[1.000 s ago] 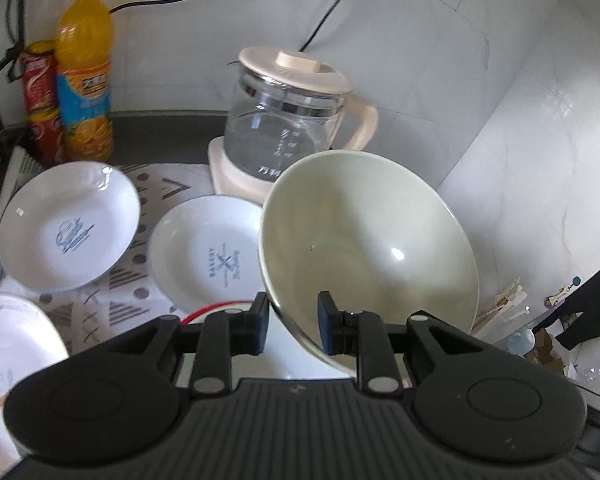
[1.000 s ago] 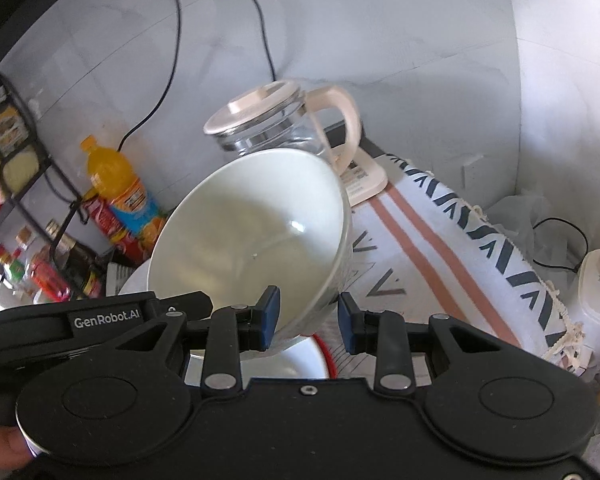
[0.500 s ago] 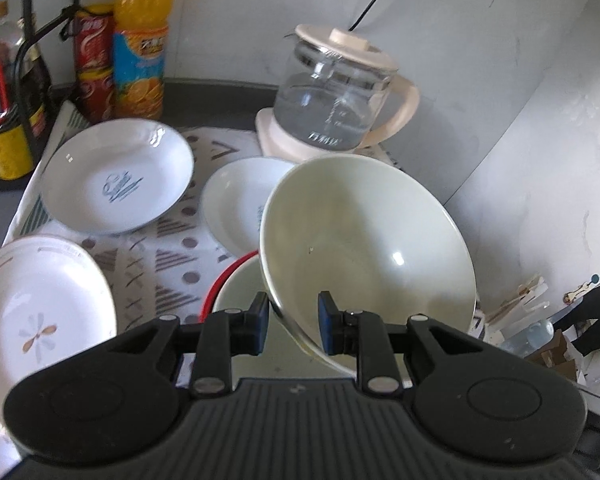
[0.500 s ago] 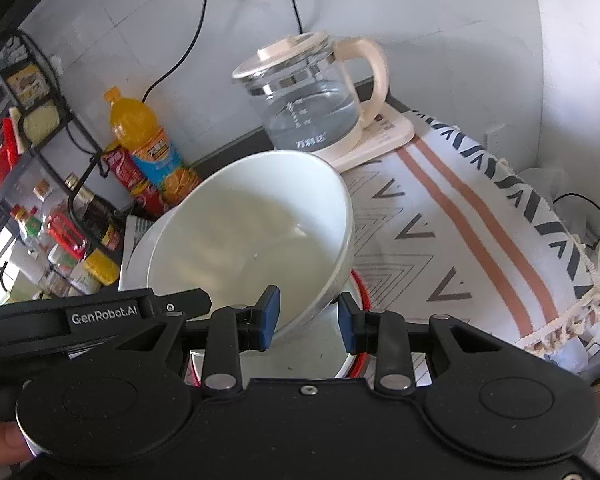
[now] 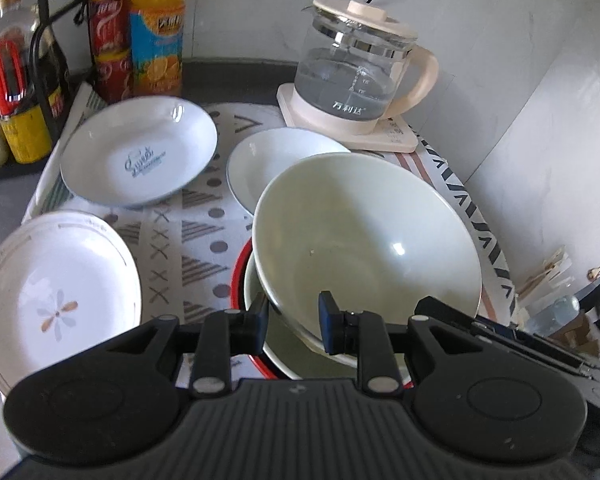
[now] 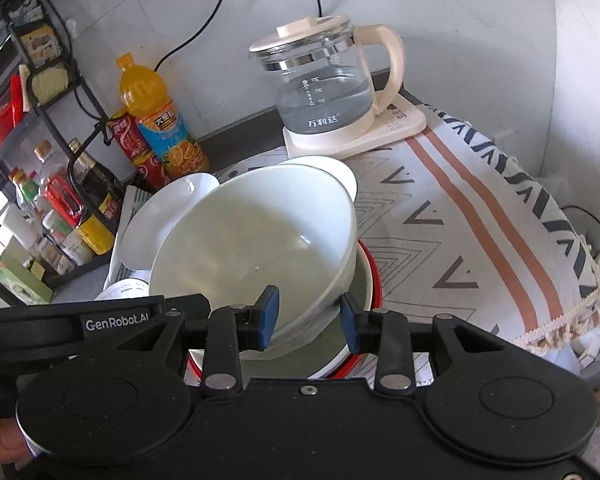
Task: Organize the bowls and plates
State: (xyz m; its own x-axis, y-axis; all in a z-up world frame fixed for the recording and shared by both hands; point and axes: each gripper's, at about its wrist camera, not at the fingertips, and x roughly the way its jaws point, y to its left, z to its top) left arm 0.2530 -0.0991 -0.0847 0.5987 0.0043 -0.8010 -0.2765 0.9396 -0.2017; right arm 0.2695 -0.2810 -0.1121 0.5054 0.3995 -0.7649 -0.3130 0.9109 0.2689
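A large pale bowl [image 5: 364,240] [image 6: 260,240] rests tilted inside a red-rimmed bowl [image 5: 241,280] [image 6: 371,276] on the patterned cloth. My left gripper [image 5: 292,320] is shut on the large bowl's near rim, one pad inside and one outside. My right gripper [image 6: 309,320] straddles the opposite rim; its jaws are opening, and a small gap shows at the outer pad. Three plates lie to the left: one with blue script [image 5: 140,160], a smaller white one [image 5: 276,160] behind the bowls, and one with a flower [image 5: 56,292].
A glass kettle [image 5: 352,76] [image 6: 324,88] stands on its cream base at the back. An orange drink bottle [image 5: 156,32] and red cans line the wall. A wire rack of bottles [image 6: 52,184] stands at the left. The striped cloth [image 6: 480,220] hangs over the right edge.
Both grippers have come down with the large bowl, which now rests in the red-rimmed bowl. The right gripper's jaws stand slightly wider than before.
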